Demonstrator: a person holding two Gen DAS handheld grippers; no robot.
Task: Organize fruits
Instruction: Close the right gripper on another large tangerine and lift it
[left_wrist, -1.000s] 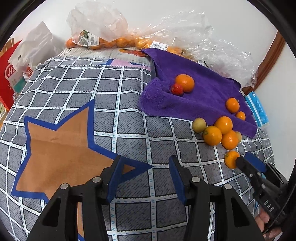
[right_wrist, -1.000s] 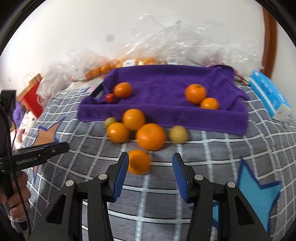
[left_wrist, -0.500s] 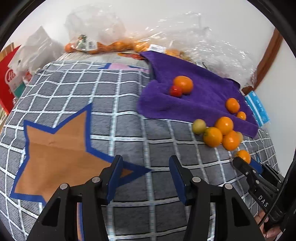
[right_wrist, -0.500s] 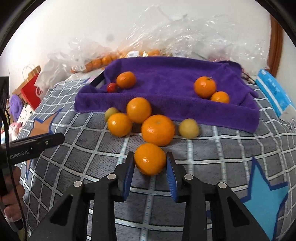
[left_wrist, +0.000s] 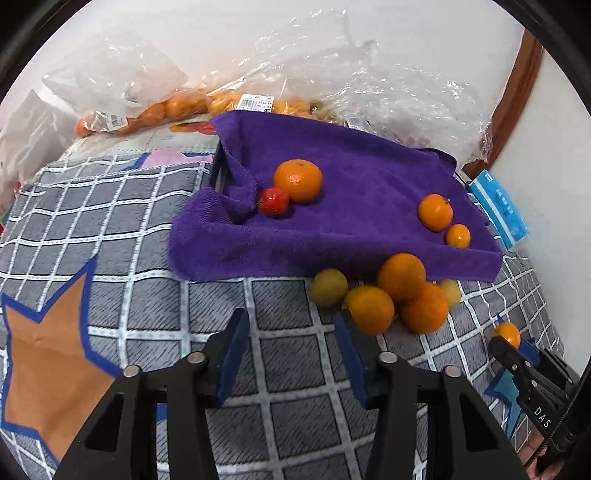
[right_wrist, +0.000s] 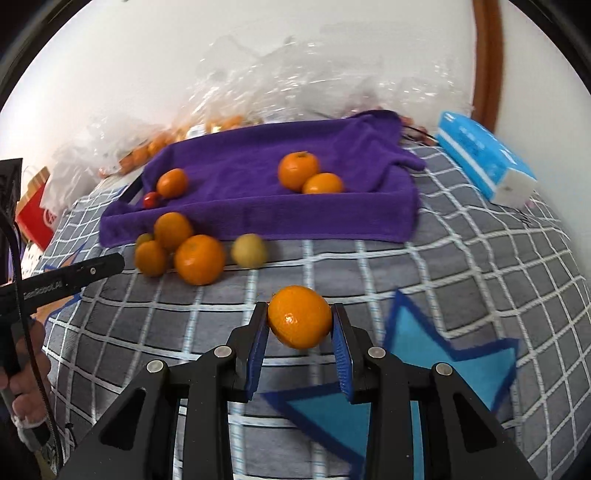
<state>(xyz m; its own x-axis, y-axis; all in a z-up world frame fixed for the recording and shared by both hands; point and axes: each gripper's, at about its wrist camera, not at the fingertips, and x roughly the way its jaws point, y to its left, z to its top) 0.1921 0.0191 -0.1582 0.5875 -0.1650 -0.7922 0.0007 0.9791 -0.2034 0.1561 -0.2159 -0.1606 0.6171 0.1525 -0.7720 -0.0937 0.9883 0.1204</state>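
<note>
My right gripper (right_wrist: 300, 326) is shut on an orange (right_wrist: 300, 322) and holds it above the checked cloth; the orange also shows in the left wrist view (left_wrist: 508, 333). My left gripper (left_wrist: 291, 347) is open and empty, just short of a cluster of oranges (left_wrist: 370, 309) and a yellow-green fruit (left_wrist: 328, 287) in front of the purple towel (left_wrist: 354, 173). On the towel lie an orange (left_wrist: 298, 180) beside a small red fruit (left_wrist: 273, 200), and two more oranges (left_wrist: 435, 212) at its right. The cluster (right_wrist: 199, 258) and a yellow fruit (right_wrist: 249, 250) show in the right wrist view.
Clear plastic bags (left_wrist: 388, 88) with more oranges (left_wrist: 173, 107) lie behind the towel. A blue tissue pack (right_wrist: 487, 162) sits at the right edge. A red bag (right_wrist: 35, 214) stands at the left. The cloth (left_wrist: 110, 206) has star patches.
My right gripper closed on the orange and lifted it, moving right. My left gripper moved forward and right toward the fruit cluster.
</note>
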